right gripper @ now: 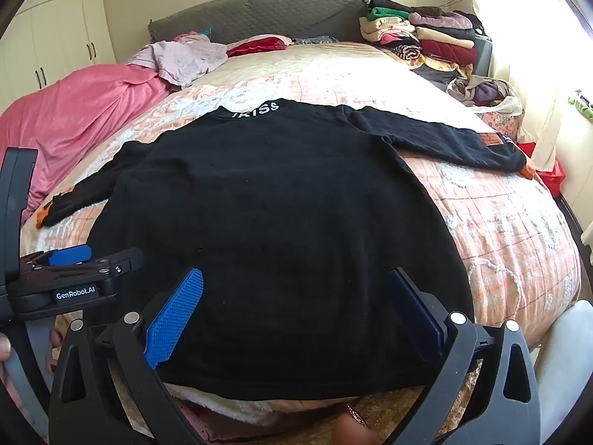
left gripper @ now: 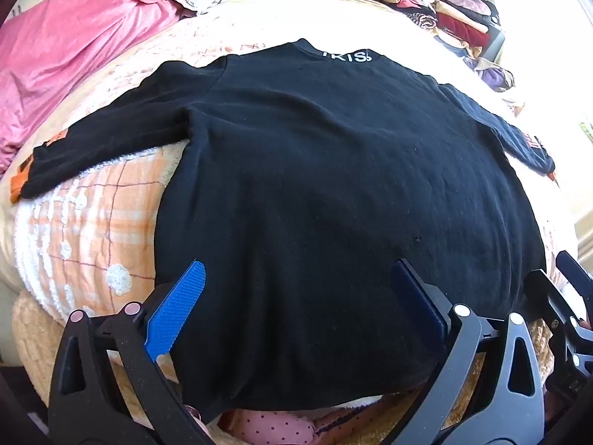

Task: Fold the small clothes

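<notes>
A black long-sleeved sweater [left gripper: 333,185] lies flat on the bed, back up, collar with white letters at the far end, both sleeves spread out with orange cuffs. It also shows in the right wrist view [right gripper: 267,222]. My left gripper [left gripper: 296,296] is open, fingers apart over the sweater's near hem at its left side. My right gripper [right gripper: 296,300] is open over the hem's right part. The left gripper [right gripper: 70,267] shows at the left edge of the right wrist view.
The bed has an orange checked fleece blanket [right gripper: 500,230]. A pink cover [right gripper: 85,111] is bunched at the left. A pile of folded clothes [right gripper: 426,37] sits at the far right by the headboard. Loose pale clothes [right gripper: 185,55] lie far left.
</notes>
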A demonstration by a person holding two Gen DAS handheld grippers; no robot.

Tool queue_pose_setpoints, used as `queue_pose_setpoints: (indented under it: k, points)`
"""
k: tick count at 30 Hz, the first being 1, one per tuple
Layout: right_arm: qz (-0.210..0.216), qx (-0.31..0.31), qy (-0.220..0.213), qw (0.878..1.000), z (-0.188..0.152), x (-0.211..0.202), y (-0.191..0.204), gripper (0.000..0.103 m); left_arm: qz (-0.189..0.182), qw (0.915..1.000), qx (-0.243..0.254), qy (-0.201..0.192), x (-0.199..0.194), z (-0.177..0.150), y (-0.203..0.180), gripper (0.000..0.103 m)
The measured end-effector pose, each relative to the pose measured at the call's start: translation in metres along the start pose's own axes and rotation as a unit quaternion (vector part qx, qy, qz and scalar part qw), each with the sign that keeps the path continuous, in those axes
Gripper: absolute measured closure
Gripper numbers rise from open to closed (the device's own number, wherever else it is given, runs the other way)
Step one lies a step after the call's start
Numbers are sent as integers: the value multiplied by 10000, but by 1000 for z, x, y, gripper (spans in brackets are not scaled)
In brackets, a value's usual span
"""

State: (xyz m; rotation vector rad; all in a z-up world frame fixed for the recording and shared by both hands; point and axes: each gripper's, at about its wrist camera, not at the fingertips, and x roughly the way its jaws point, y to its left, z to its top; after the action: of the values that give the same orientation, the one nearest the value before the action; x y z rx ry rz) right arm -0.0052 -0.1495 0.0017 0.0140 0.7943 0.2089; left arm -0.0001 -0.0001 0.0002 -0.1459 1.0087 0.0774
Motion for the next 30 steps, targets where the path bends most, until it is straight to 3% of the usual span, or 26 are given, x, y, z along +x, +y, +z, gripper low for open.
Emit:
queue_pose_setpoints:
  k: [10,30]
  points:
    - [41,-110,55,9999,3,0,5,4,-68,10000,9,-8,-5,11,12,9]
    - [3,-23,-36,10000,-1,-4,2,4,-7,9999,53,-125,-10,2,-3,9]
